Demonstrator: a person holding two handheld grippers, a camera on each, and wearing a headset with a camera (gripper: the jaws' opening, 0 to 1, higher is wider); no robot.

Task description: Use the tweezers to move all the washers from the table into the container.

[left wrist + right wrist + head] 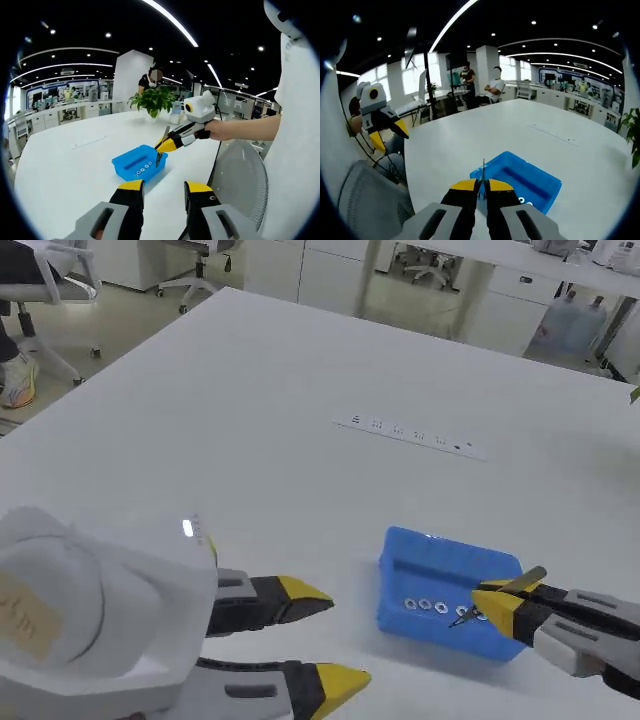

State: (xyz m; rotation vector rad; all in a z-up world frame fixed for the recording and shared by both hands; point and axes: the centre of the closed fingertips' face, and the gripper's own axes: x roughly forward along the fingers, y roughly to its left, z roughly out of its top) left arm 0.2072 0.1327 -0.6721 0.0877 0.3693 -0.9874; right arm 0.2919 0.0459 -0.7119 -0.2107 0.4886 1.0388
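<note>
Your right tool (497, 600) is clamped on the tweezers (464, 617), tips over the container (440, 562) (washers (425, 606) inside); left tool (342, 638) gapes empty.

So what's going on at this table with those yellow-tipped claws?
A person is working two handheld grippers at a white table. The right gripper pinches tweezers, their tips down inside the blue container, where several washers already lie. The left gripper hangs open beside it, holding nothing.

Tips of tweezers (466, 616), tiny, indistinct above washers (425, 606); rear of right claw (493, 598) beyond head view's edge.
</note>
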